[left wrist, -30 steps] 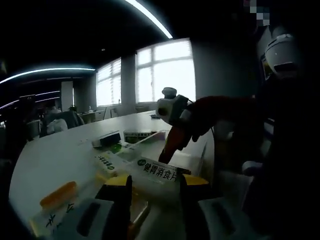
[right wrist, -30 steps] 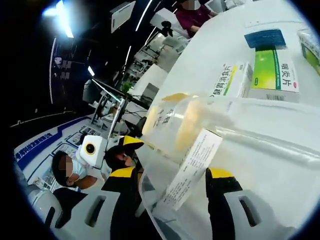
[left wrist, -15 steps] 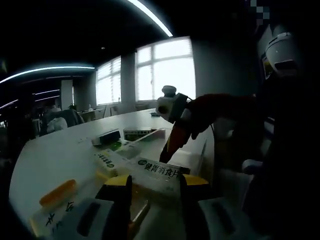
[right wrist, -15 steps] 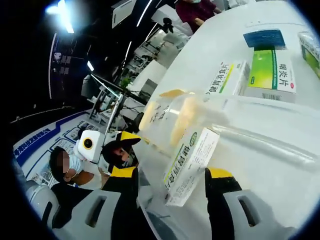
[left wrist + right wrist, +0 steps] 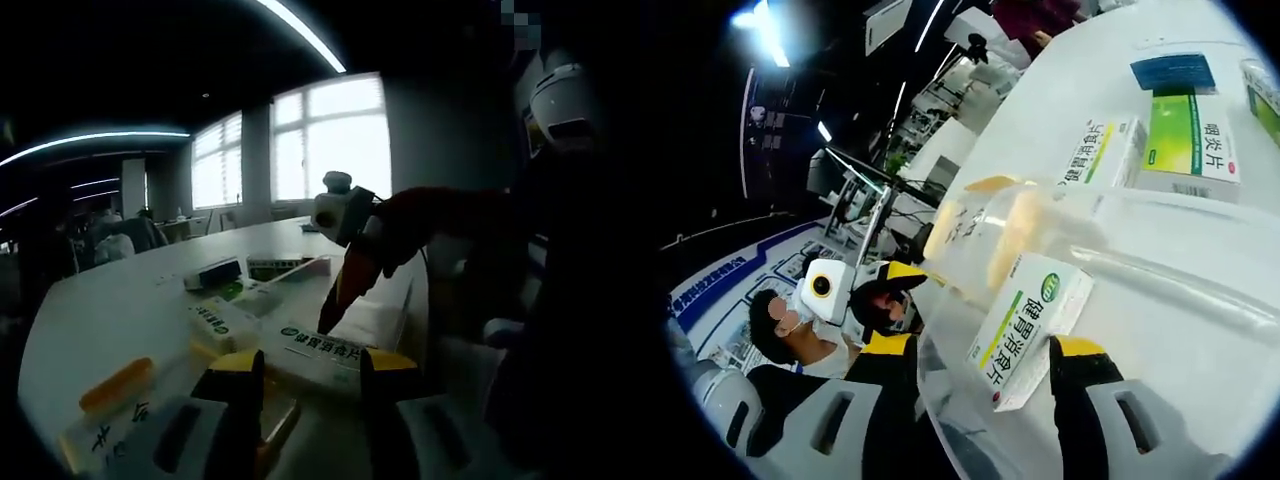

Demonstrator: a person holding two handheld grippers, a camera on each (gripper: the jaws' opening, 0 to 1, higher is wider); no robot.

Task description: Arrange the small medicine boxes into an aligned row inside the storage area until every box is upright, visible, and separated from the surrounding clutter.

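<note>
White and green, the medicine box (image 5: 1030, 325) is lying face up inside the clear storage bin (image 5: 1200, 290), its long axis slanting between the right gripper (image 5: 985, 360) jaws, which are standing apart around it. Whether the left gripper (image 5: 305, 370) is pinching anything, I cannot tell.

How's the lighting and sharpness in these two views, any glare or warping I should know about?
Left gripper view: dim and backlit, the bright windows blown out, the medicine box readable but soft. Right gripper view: brighter, glare off the white table, the medicine box seen through the clear container wall; strong fisheye bending towards the edges.
</note>
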